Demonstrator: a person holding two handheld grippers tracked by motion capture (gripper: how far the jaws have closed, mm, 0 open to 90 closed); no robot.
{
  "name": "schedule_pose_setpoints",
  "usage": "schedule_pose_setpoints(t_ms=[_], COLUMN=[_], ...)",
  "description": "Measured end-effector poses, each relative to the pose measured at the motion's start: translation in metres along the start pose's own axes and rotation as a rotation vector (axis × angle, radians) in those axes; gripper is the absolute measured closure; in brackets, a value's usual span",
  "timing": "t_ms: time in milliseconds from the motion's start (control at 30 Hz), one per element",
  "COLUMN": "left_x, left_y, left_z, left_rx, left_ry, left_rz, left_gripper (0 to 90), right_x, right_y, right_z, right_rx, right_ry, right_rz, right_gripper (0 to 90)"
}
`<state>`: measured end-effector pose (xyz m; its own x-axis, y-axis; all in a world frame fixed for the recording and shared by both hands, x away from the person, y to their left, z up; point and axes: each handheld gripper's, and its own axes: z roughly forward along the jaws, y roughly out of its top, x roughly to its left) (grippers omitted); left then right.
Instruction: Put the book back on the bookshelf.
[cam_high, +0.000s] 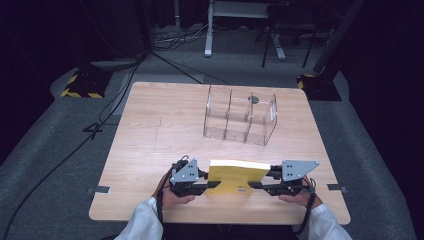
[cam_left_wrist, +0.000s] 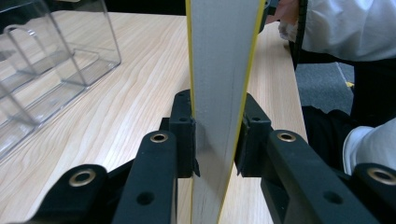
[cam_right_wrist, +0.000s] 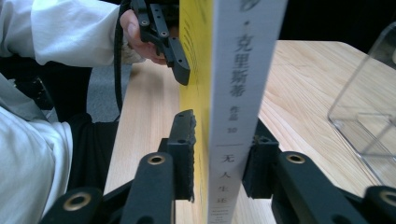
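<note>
Both grippers are on the job rn: you've got the yellow book (cam_high: 233, 176) pinched from either end, left gripper (cam_high: 204, 178) on the page-edge side and right gripper (cam_high: 266, 179) on the spine side, so it's standing upright on its long edge near your side of the table (cam_high: 150, 125). From the left gripper view the jaws sit clamped against both covers of the book (cam_left_wrist: 219, 84), w/ the pale page block running straight up between them. Right gripper view looks a bit different tbh: the far jaw seems pressed to the white spine (cam_right_wrist: 238, 102), but I think there's a sliver of gap between the near jaw and the yellow cover, so I'd call that grip closed but not 100% snug. You can also see the left gripper (cam_right_wrist: 173, 56) biting the far end from there. So the pickup/squaring part looks basically done imo. What's left is the actual stowing: the clear acrylic organizer (cam_high: 240, 117) sits well apart, farther back and to the right of center, and all its slots look empty afaict. My guess is the book goes into one of those compartments upright, so you'd need to lift, carry it across and drop it between the dividers. Can't tell whether the book is resting on the wood or hovering just off it.
</note>
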<state>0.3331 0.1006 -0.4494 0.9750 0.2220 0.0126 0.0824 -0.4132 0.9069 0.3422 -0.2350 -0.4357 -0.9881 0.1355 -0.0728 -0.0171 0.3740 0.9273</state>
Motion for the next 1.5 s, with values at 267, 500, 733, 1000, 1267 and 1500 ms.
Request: schedule_pose_setpoints(t_ms=[267,500,733,1000,1267,1500], left_x=[0.002,0.004,0.006,0.006,0.012,0.01], left_y=[0.001,0.0,-0.002,-0.005,-0.014,-0.024], left_z=[0.005,0.005,0.005,0.001,-0.008,-0.027], left_rx=[-0.01,-0.017,-0.02,0.005,0.061,0.123], left_ry=[-0.024,-0.026,-0.01,0.038,0.121,0.201], left_rz=[-0.004,-0.004,-0.019,-0.031,-0.064,-0.088], left_gripper=[75.1,75.0,73.4,66.8,64.1,52.0], right_x=[-0.007,-0.01,-0.011,-0.001,-0.001,-0.009], right_y=[-0.009,-0.012,-0.013,-0.01,-0.006,-0.01], right_z=[0.0,0.02,0.027,0.027,0.021,0.012], right_rx=[-0.01,-0.002,-0.021,-0.007,-0.019,-0.021], right_ry=[-0.001,0.018,0.014,-0.02,-0.074,-0.171], right_rz=[0.049,0.075,0.078,0.044,0.055,0.1], right_gripper=[63.5,67.9,73.3,75.9,76.2,76.3])
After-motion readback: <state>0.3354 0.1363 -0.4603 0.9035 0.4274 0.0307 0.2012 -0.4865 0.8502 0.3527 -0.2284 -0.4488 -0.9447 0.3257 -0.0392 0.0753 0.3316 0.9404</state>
